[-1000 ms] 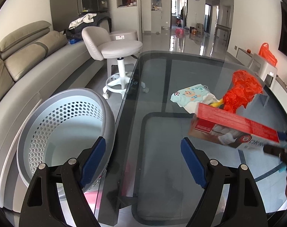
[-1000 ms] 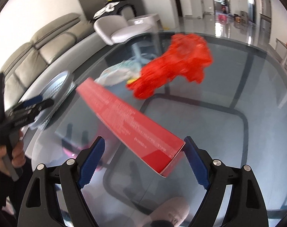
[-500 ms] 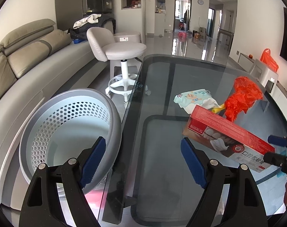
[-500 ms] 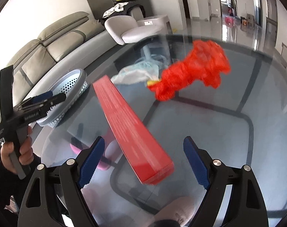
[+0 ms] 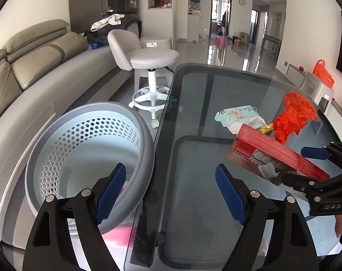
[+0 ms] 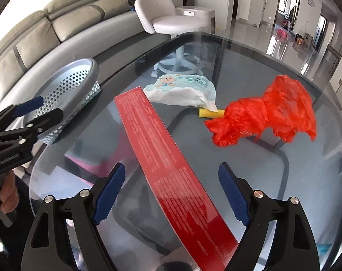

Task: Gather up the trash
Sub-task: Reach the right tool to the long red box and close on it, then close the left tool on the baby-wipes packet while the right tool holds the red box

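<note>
A long red toothpaste box (image 6: 168, 167) lies on the glass table (image 6: 272, 171), reaching between my right gripper's (image 6: 172, 193) wide-open fingers without touching the pads. It shows in the left wrist view (image 5: 277, 155) beside the right gripper (image 5: 306, 164). My left gripper (image 5: 171, 190) is open and empty, over the table's edge next to the grey perforated basket (image 5: 89, 158), which also shows in the right wrist view (image 6: 69, 94). A crumpled red plastic bag (image 6: 268, 113), a wet-wipes pack (image 6: 184, 89) and a small yellow piece (image 6: 210, 113) lie farther back.
A white swivel stool (image 5: 148, 61) stands past the table's far left corner. A grey sofa (image 5: 35, 63) runs along the left. Something pink (image 6: 91, 164) shows on the floor through the glass. A cabinet with an orange bag (image 5: 323, 74) stands at the right.
The red box has come down and swung lengthwise between my right gripper's fingers. My right gripper has come closer to the left one. The left view has lifted slightly.
</note>
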### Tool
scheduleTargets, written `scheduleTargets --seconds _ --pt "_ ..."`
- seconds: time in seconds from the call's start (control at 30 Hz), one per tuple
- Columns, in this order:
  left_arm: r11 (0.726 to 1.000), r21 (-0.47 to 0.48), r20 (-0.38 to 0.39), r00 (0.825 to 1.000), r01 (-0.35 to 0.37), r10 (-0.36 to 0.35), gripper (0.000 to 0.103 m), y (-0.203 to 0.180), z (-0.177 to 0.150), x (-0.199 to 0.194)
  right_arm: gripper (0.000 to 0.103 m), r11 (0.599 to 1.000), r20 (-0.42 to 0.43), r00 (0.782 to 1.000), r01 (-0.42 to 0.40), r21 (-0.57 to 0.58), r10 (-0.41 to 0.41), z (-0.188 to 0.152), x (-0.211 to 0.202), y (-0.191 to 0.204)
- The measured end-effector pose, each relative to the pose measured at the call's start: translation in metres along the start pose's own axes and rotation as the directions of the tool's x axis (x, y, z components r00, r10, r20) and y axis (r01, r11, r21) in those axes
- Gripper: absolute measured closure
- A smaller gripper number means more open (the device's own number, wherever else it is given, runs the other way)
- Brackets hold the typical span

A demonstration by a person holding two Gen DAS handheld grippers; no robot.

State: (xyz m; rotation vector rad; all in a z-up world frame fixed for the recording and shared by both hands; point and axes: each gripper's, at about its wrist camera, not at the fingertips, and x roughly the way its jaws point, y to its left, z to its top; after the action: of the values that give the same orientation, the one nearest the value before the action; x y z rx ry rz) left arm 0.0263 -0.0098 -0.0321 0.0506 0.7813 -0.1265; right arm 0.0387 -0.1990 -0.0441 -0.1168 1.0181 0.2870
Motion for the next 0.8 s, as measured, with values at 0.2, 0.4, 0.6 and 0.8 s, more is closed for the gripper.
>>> scheduleTargets --seconds 0.2,0.4,0.6,0.8 --pt "1.000 -0.004 0.000 1.000 0.001 -0.001 0.023 0.002 0.000 0.000 0.039 0.998 -0.035 0.999 0.029 -0.059 -0.031 -0.002 0.011 0.013" --pt "1.000 -0.008 0.004 1.000 0.000 0.001 0.023 0.003 -0.001 0.000 0.065 0.997 -0.035 0.999 0.027 -0.079 -0.030 -0.013 0.013 0.017" --pt "1.000 -0.019 0.007 1.000 -0.006 0.006 0.023 0.005 0.000 -0.001 0.069 1.000 0.063 0.998 0.007 -0.026 -0.005 -0.022 -0.014 0.011" --pt "1.000 -0.017 0.005 1.000 -0.007 0.007 0.023 0.000 0.001 0.000 0.069 0.996 0.170 0.985 -0.002 0.084 -0.012 -0.022 -0.047 -0.008"
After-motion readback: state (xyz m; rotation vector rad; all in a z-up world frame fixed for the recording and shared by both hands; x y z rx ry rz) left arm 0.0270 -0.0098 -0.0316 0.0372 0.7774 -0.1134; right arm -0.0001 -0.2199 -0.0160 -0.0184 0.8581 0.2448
